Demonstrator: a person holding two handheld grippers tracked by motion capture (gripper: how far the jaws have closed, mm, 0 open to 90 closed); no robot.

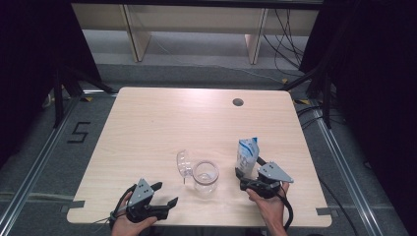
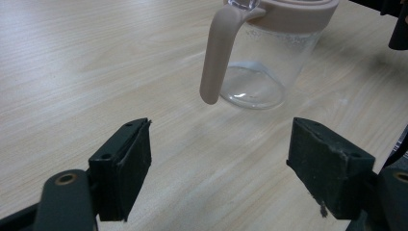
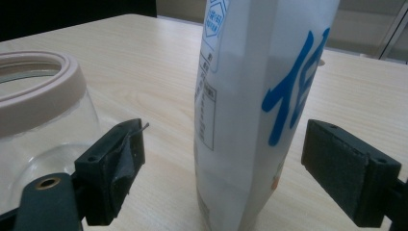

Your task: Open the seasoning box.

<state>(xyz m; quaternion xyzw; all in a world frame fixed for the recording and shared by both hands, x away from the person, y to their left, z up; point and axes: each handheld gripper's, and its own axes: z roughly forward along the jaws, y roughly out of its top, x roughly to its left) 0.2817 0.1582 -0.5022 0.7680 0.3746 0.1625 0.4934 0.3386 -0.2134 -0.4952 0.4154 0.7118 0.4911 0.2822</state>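
The step in hand looks like the approach to a grasp: the right hand-held gripper [image 1: 244,178] has its jaws spread on either side of the upright white plastic pouch with blue lettering [image 1: 247,154], which stands on the pale wooden tabletop [image 1: 162,123] toward the person's right, just beside the clear glass jar with a beige rim and handle [image 1: 205,177]. In the right gripper view the pouch [image 3: 250,120] rises between the two black pads with a clear gap on both sides, so nothing is pinched yet. The next move, by this reading, calls for closing the jaws squarely on the pouch's lower body without tipping it, since a soft standing bag could buckle or topple toward the jar if it is pushed from one side. The left hand-held gripper [image 1: 163,194] rests near the front edge of the tabletop, its jaws likewise spread and holding nothing, pointed at the jar. The left gripper view gives what the high view cannot: the jar's beige handle [image 2: 217,53] hanging free of the glass wall, and a faint whitish film inside the glass [image 2: 269,57]. The high view alone lays out the jar's clear hinged lid [image 1: 183,162] standing open at its left and the round cable hole [image 1: 238,102] far across the tabletop.
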